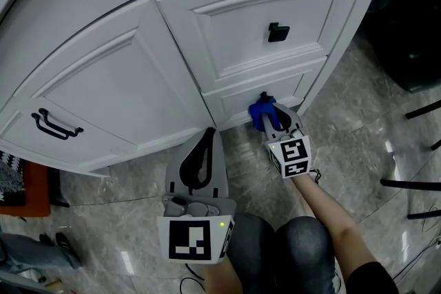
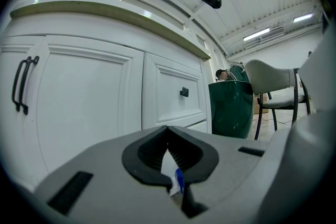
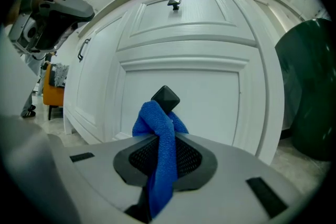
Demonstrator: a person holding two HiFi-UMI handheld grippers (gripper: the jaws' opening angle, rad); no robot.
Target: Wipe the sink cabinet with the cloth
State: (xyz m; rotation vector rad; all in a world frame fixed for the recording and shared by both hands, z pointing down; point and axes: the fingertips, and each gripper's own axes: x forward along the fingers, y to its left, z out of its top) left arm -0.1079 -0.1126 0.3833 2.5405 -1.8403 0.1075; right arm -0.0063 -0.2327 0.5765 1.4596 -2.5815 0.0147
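Person crouched in front of white sink cabinet (image 1: 124, 79), knees (image 1: 275, 248) low in the head view.

Right gripper (image 1: 270, 118) is reached forward to the lower drawer (image 1: 241, 96) on the cabinet's right side. Its tongs are pinching the blue cloth (image 1: 260, 110). In the right gripper view the cloth (image 3: 160, 160) runs as a strip down between the pads, with a bunched wad sticking out past the tips. The wad touches the lower drawer's black knob (image 3: 166, 98), right up at the drawer front. The bare forearm (image 1: 331, 210) behind this gripper is stretched out.

Left gripper (image 1: 205, 139) is held back, lower left of the right one, near the cabinet base but apart from it. Its tongs are pressed together with nothing held. The left gripper view shows the tips (image 2: 168, 136) meeting, and only a sliver of white and blue shows through the slit.

Upper drawer has a square black knob (image 1: 278, 32). The door to the left has a black bar handle (image 1: 55, 126).

Markers: each gripper carries a cube with a black-and-white square code, left (image 1: 189, 239) and right (image 1: 293, 155). These are block patterns only, no readable letters. Small green light (image 1: 222, 224) lit beside the left code.

Floor is grey marble-look tile (image 1: 358, 127). A dark green bin (image 2: 231, 107) stands just past the cabinet's right end, with a chair (image 2: 273, 81) beyond it. Something orange (image 1: 31, 189) sits on the floor at far left.
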